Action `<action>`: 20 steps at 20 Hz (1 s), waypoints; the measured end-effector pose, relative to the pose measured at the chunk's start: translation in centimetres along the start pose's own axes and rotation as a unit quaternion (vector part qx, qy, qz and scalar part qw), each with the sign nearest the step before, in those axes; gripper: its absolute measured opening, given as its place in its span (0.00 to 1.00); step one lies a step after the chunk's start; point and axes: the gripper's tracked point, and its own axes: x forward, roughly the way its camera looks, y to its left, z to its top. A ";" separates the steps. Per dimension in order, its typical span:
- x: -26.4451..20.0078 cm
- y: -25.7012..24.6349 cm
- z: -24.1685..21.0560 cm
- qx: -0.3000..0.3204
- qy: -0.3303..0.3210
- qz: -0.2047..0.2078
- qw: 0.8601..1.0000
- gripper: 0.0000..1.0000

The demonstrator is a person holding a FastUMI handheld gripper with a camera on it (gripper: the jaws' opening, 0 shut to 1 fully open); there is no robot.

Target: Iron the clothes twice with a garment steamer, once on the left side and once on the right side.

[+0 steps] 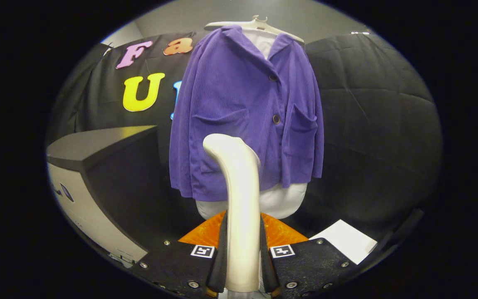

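A purple corduroy jacket hangs on a white hanger over a white garment whose hem shows below it. My gripper is shut on the handle of a white garment steamer, which stands upright between the fingers. The steamer's head curves forward and sits in front of the jacket's lower left panel, just below the left pocket. Whether the head touches the fabric I cannot tell.
A dark-topped table with a pale side stands to the left of the jacket. A white sheet lies on the dark surface beyond the right finger. The black cloth wall hangs behind the jacket.
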 end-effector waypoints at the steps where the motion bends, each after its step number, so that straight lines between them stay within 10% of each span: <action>1: -0.5 -0.4 1.9 0.003 -0.018 -0.003 1.000 0.34; 20: 1.9 -8.2 29.0 0.043 -0.190 -0.102 0.976 0.34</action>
